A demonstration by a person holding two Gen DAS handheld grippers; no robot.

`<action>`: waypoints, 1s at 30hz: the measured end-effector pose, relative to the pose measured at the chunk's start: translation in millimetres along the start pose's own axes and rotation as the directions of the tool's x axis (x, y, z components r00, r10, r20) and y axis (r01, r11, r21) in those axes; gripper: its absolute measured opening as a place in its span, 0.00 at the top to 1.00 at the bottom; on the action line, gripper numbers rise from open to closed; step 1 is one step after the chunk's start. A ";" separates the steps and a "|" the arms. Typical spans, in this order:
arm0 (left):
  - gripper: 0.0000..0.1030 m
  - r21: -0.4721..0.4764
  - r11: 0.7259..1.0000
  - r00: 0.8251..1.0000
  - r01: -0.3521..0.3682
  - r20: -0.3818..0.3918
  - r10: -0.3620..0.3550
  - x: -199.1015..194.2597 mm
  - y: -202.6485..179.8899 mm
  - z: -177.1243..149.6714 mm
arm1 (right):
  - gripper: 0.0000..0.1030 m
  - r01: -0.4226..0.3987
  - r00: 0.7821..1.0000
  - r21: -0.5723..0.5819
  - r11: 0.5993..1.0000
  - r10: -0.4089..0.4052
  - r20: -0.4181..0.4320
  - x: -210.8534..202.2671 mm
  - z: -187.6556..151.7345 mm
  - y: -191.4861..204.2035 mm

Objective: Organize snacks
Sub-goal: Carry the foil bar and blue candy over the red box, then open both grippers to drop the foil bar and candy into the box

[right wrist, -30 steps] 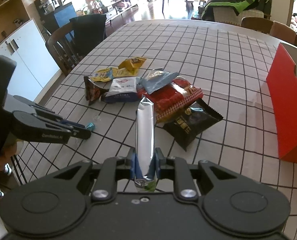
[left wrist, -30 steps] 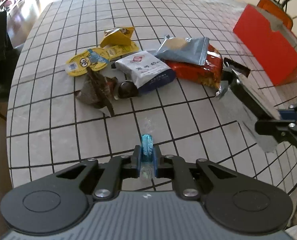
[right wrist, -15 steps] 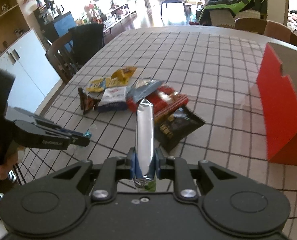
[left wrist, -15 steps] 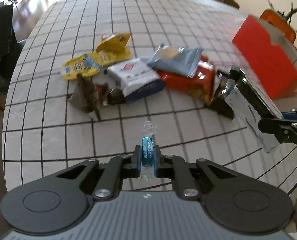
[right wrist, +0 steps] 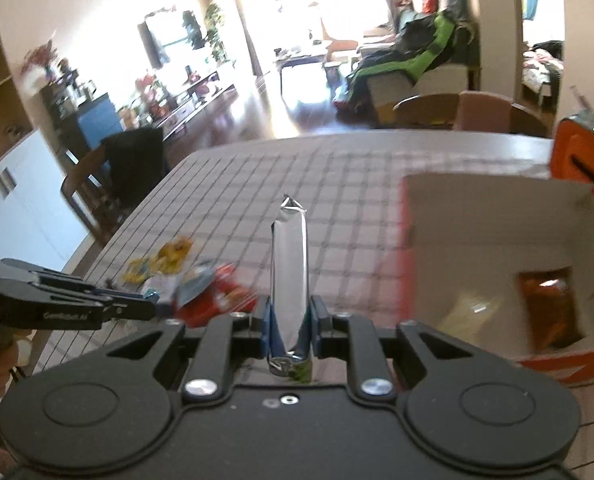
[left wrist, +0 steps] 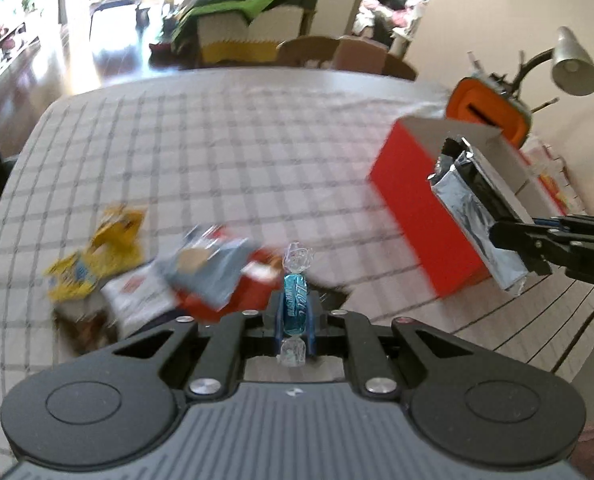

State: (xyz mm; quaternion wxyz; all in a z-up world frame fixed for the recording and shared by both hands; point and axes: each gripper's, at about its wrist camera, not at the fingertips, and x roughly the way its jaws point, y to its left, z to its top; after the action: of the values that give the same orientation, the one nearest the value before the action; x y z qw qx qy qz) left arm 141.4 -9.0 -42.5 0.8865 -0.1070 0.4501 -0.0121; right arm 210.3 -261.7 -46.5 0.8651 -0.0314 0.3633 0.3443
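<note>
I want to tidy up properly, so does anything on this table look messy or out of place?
Yes: a loose heap of snack packets lies overlapping on the checked tablecloth, outside the open red box. No spill or damage is visible, though blur hides detail.

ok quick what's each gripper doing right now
left gripper: shut on the blue wrapped candy
right gripper: shut on the silver foil packet

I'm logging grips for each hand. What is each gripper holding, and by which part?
Left gripper pinches a blue wrapped candy across its middle. Right gripper clamps a silver foil packet near its lower end.
</note>
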 end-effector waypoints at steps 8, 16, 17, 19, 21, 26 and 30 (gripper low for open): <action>0.89 0.111 0.993 0.998 0.047 0.028 -0.050 28.6 -86.6 38.5 | 0.82 0.097 0.994 0.041 0.994 -0.098 0.038 -17.4 12.8 -76.2; 0.89 0.176 0.982 0.998 0.066 -0.003 -0.067 68.5 -155.0 59.9 | 0.82 0.160 0.987 0.106 0.981 -0.161 -0.005 -10.6 10.5 -144.6; 0.89 0.183 0.981 0.998 0.069 -0.009 -0.068 74.1 -163.0 62.5 | 0.82 0.168 0.986 0.107 0.980 -0.168 -0.012 -8.6 10.2 -151.9; 0.89 0.193 0.978 0.997 0.076 -0.024 -0.073 82.5 -176.2 66.8 | 0.82 0.178 0.984 0.115 0.977 -0.177 -0.024 -9.5 9.1 -168.8; 0.89 0.208 0.975 0.997 0.077 -0.044 -0.069 94.5 -188.5 69.8 | 0.82 0.192 0.981 0.122 0.974 -0.189 -0.037 -6.6 7.2 -181.1; 0.89 0.232 0.970 0.994 0.067 -0.101 -0.045 126.3 -211.2 75.3 | 0.82 0.257 0.966 0.133 0.957 -0.249 -0.068 -0.3 3.6 -208.2; 0.89 0.248 0.967 0.991 0.064 -0.132 -0.032 142.4 -221.4 77.2 | 0.82 0.305 0.950 0.112 0.946 -0.295 -0.103 4.5 -0.4 -220.5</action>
State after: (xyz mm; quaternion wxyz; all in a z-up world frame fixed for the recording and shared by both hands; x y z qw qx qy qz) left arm 304.5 -228.3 -67.2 0.8619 -0.0037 0.4976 -0.0975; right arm 348.7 -427.0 -92.9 0.8914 -0.0459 0.4120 0.1831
